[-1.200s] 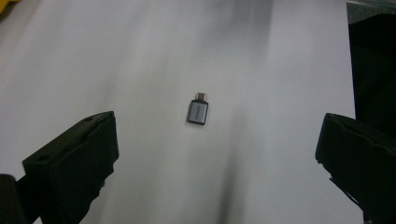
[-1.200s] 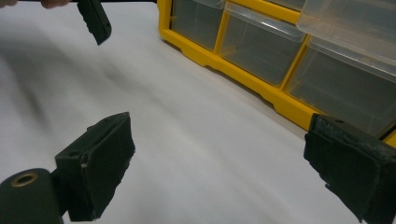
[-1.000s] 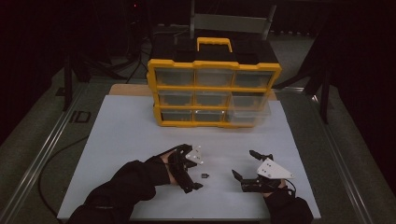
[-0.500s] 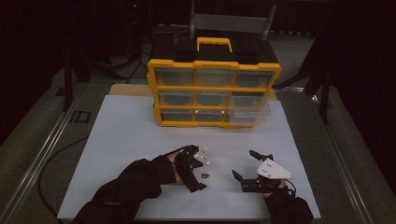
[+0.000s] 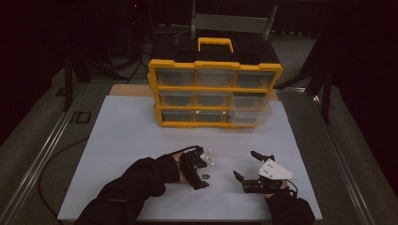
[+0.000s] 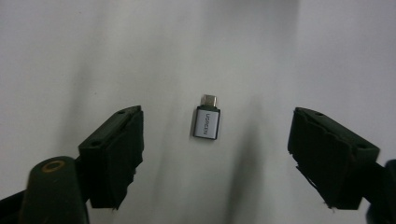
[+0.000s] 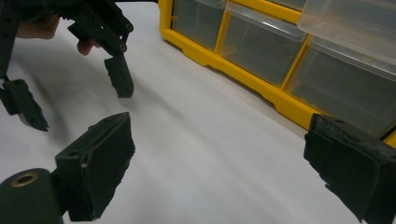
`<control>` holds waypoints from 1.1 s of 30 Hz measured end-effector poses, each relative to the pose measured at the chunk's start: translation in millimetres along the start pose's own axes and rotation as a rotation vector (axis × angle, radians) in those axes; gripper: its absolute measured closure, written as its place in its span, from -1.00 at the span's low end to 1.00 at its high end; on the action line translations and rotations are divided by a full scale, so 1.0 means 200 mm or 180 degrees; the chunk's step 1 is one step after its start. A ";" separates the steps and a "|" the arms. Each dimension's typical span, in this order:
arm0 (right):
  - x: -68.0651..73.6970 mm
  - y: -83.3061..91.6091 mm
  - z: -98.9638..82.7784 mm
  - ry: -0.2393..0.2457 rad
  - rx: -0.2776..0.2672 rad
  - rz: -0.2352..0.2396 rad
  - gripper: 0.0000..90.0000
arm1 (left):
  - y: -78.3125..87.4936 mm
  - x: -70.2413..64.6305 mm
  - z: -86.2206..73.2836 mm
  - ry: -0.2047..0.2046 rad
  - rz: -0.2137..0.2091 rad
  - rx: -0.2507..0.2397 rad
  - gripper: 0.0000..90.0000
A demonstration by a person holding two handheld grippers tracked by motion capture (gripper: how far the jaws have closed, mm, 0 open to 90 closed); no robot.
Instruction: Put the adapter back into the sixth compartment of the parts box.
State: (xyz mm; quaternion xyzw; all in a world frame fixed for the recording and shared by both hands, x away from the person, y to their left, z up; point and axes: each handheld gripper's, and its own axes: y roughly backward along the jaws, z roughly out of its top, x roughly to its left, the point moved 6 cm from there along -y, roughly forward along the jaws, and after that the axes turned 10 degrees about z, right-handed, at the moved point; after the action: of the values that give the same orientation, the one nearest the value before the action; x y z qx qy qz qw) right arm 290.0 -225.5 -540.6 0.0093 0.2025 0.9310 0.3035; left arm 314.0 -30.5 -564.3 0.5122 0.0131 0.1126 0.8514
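Now my left hand-held gripper (image 6: 212, 161) hangs over the white worktop (image 5: 122, 140) near its front edge, jaws apart and just closing, a small silver USB adapter (image 6: 207, 122) lying flat between them, touched by neither pad. My right hand-held gripper (image 5: 248, 165) rests near the front right corner, jaws wide and holding nothing. Toward the back edge stands a yellow drawer organizer (image 5: 215, 89), its lower right drawer (image 5: 251, 114) pulled out.
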 end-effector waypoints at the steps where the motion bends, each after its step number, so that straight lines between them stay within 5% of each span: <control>1: 0.00 0.00 0.00 0.0004 -0.0001 0.0001 -0.82 | -0.01 0.00 0.00 -0.0015 0.0014 0.0017 -0.48; 18: 0.01 0.00 0.00 -0.0013 -0.0010 0.0026 -0.82 | -0.06 0.01 0.01 -0.0057 0.0046 0.0131 0.26; 33: 0.00 0.00 0.00 -0.0002 0.0002 0.0020 -0.82 | -0.07 -0.01 0.02 -0.0147 0.0052 0.0187 0.67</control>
State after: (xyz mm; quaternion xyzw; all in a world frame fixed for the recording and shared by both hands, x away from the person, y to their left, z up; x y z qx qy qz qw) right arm 289.4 -225.3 -540.7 0.0103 0.2027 0.9319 0.3006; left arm 315.9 -40.0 -575.2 0.5395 -0.0074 0.1073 0.8351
